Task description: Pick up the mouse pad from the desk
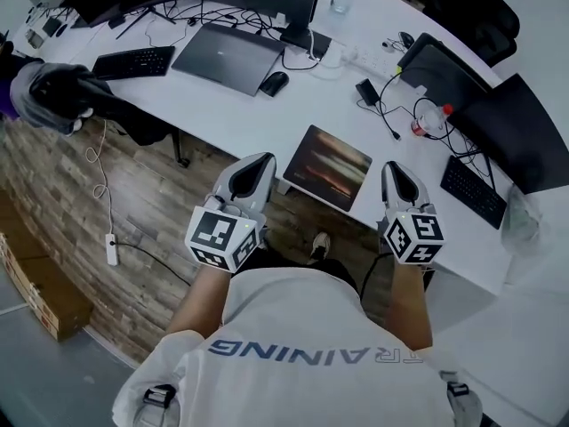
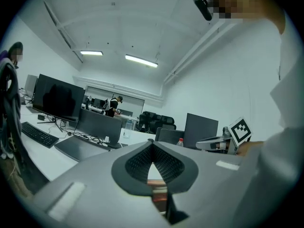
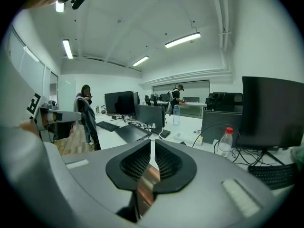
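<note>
The mouse pad [image 1: 327, 166], a dark brown rectangle, lies flat at the near edge of the white desk [image 1: 293, 118]. My left gripper [image 1: 264, 157] hovers just off the pad's left corner, apart from it. In the left gripper view its tips [image 2: 152, 142] meet with nothing between them, and a strip of the pad [image 2: 159, 194] shows below. My right gripper [image 1: 389, 165] hangs beside the pad's right edge. Its jaws [image 3: 152, 141] stand a narrow slit apart with nothing held, and the pad [image 3: 147, 184] shows beneath them.
A closed laptop [image 1: 227, 56], a mouse [image 1: 274, 83] and a keyboard [image 1: 133, 61] sit further back on the desk. At the right are a red-capped bottle [image 1: 428, 118], cables, a keyboard [image 1: 474, 191] and a monitor [image 1: 520, 132]. A person [image 1: 53, 96] stands at the left.
</note>
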A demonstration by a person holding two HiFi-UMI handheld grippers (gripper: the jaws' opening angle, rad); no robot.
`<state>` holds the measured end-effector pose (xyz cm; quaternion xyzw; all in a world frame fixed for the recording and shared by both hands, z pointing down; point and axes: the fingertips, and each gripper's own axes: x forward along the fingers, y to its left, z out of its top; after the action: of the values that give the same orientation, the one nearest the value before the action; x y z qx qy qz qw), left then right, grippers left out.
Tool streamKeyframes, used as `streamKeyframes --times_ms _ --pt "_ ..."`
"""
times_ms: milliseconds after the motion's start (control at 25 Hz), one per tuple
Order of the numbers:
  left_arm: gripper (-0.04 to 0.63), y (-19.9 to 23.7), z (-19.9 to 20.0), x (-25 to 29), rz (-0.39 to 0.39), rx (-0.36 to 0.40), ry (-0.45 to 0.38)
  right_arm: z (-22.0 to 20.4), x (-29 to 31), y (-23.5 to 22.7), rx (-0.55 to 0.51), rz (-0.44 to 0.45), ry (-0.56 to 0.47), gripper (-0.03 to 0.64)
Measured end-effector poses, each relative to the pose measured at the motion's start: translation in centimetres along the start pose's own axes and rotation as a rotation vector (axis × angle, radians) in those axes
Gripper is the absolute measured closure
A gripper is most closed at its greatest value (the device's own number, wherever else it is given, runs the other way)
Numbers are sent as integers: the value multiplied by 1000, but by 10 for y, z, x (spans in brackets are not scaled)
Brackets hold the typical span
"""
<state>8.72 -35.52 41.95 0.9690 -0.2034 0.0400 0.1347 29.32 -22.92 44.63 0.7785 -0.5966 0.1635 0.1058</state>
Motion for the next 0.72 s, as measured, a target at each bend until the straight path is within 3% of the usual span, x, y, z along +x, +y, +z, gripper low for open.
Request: streamKeyframes --times_ms 160,240,320,520,720 --pt "595 -14 -3 13 -1 12 29 -18 12 -16 7 26 52 507" --pt "595 -19 -8 16 11 23 48 -43 23 -24 -3 14 140 442" --pt "595 -22 -12 17 31 19 68 -69 33 -29 -32 5 228 436" --pt "595 -29 -26 18 77 28 119 -141 58 -25 -57 97 433 309" --pt "595 -33 -43 13 112 19 156 -211 77 -9 -89 176 584 288"
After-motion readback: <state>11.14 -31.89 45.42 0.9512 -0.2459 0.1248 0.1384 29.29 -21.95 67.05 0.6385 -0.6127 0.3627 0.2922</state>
